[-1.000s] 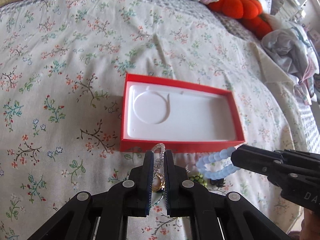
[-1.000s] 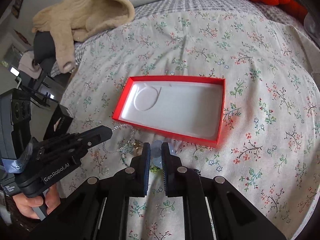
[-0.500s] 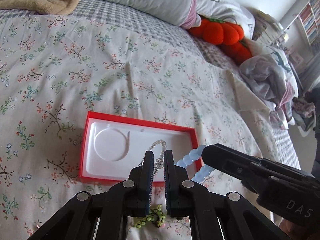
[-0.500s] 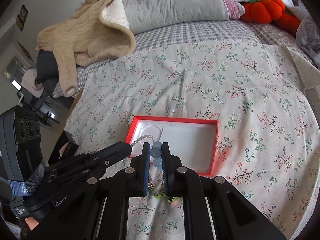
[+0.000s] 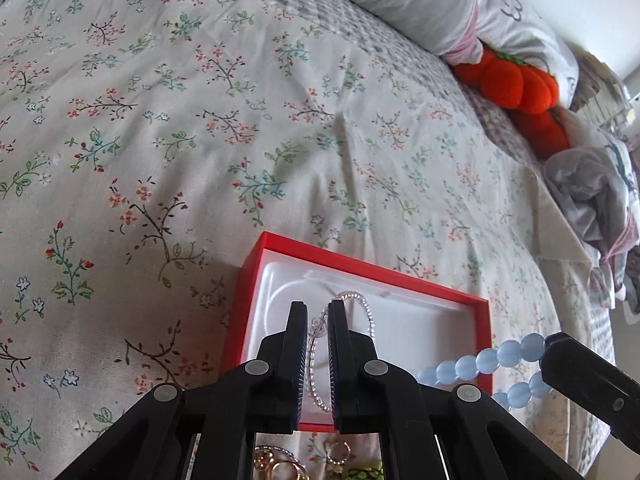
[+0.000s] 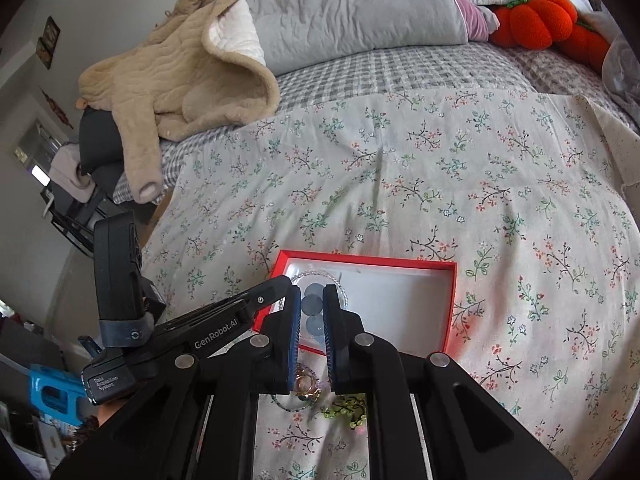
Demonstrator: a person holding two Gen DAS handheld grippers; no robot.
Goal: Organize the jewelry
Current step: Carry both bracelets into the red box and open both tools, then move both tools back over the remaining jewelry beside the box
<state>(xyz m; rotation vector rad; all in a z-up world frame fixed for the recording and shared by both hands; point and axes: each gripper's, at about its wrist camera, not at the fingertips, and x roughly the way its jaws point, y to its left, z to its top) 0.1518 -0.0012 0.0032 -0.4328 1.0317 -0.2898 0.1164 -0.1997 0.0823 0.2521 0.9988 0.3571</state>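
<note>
Left gripper [image 5: 317, 316]: jaws pressed nearly together, pinching a clear bead bracelet [image 5: 362, 308]. One arc of it rises past the tips; the rest hangs down between the pads, over the red box [image 5: 256, 280].

Right gripper [image 6: 312, 300]: jaws likewise nearly together, pinching a blue bead bracelet [image 6: 312, 303]; three beads show in the gap.

Handling, est.:
- Both bracelets look light, limp, i.e. beads on a cord. Loops likely swing and sag w/ any hand motion.
- Beads look smooth, round, so prob. slippery against pads. A pinch across the strand, not on one bead's crown, should hold better.
- The clear one looks finer and more snag-prone; avoid pulling it against the box rim.
- The box is a shallow red tray w/ a white moulded insert; it sits on soft floral bedding [image 5: 200, 140], so it may tip if pressed on one edge.

View differences:
- Left wrist view: shows the blue strand as a hanging loop [image 5: 488, 364] from the right gripper's tip [image 5: 554, 346], beside the box's right end. Also a few rings [image 5: 280, 468] on the bedding below the jaws.
- Right wrist view: shows the left gripper from the side [image 6: 276, 286], tip at the box's left end, w/ the clear loop over the round recess. Also shows the loose pile [image 6: 306, 386] near the box and a green bead piece [image 6: 348, 408] beside it; the other view shows only a strip of this.
</note>
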